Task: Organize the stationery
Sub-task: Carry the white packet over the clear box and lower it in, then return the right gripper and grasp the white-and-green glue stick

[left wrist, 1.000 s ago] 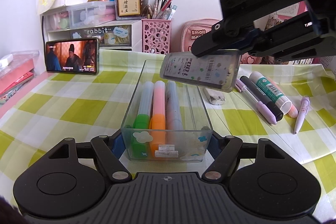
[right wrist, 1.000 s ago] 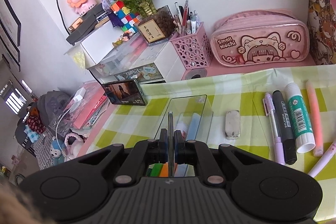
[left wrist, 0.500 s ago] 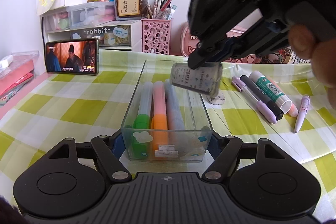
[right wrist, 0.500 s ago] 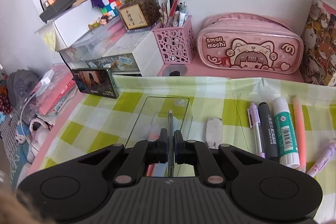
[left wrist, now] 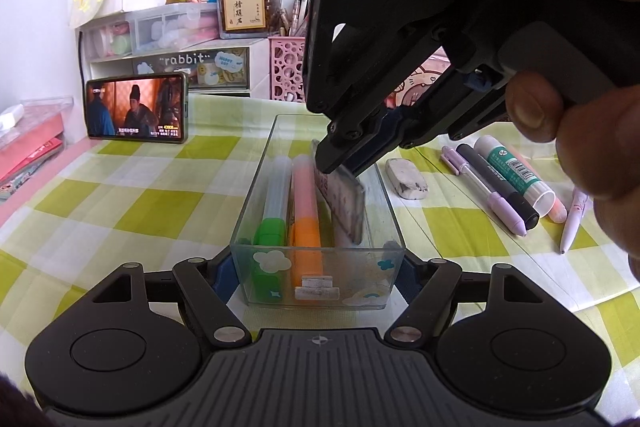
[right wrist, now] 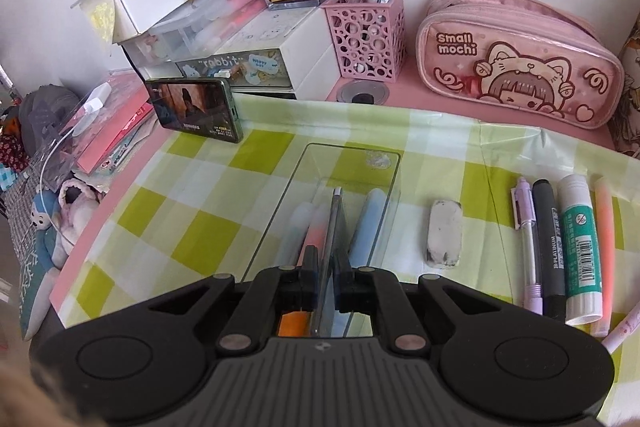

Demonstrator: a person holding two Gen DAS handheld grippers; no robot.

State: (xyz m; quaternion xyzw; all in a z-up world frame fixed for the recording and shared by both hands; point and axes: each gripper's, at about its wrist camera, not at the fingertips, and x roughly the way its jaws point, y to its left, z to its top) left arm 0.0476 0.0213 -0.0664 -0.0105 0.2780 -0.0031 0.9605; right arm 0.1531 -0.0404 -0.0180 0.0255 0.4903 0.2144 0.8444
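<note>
- Since the earlier frames, the flat clear case (left wrist: 340, 201) has been lowered by the right tongs (right wrist: 326, 269) from above the clear tray (left wrist: 318, 227) into it, and it is now turned edge-on, standing on its long edge among the markers.
- The right tongs are clamped together on the flat clear case, whose thin edge (right wrist: 332, 227) is seen running forward between the fingers in the right wrist view.
- The left tongs (left wrist: 318, 277) are closed against the two long sides of the clear tray at its near end, at 6 o'clock in the left wrist view.
- Inside the tray, a green-capped marker (left wrist: 272, 211) is laid toward 9 o'clock, an orange-capped marker (left wrist: 306, 215) just beside it, and the case is set to the 3 o'clock side of these; a pale blue marker (right wrist: 370, 223) is seen beyond the case in the right wrist view.
- On the green checked cloth (left wrist: 132, 195) of the counter, a worn white eraser (right wrist: 444, 237) is placed just beside the tray toward 3 o'clock.
- Further toward 3 o'clock, a lilac pen (right wrist: 528, 239), a black marker (right wrist: 550, 243), a glue stick (right wrist: 580, 243) and a pink highlighter (right wrist: 608, 247) are laid side by side.
- A phone (left wrist: 136, 113) with a video on its screen is propped up at 10 o'clock.
</note>
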